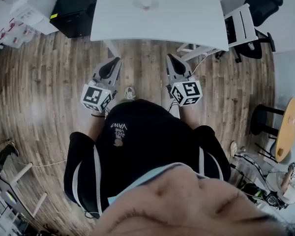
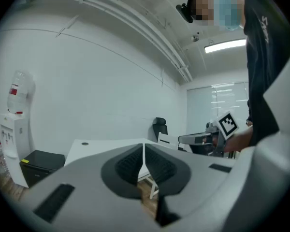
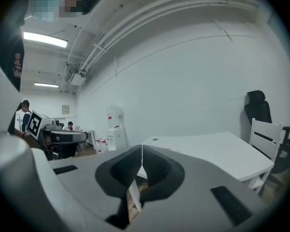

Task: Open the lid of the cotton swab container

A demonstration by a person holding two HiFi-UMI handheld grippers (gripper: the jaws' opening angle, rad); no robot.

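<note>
Table (image 1: pixel 177 18) ahead; box (image 1: pixel 76 11) at its left, chair (image 1: pixel 241 26) right.

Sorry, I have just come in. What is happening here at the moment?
A person stands on a wooden floor in front of a white table and holds a gripper in each hand. The left gripper and the right gripper are both shut and hold nothing. They hang in front of the body, short of the table edge. A small pale thing lies on the table, too small to identify. Nothing is being handled yet.
</note>
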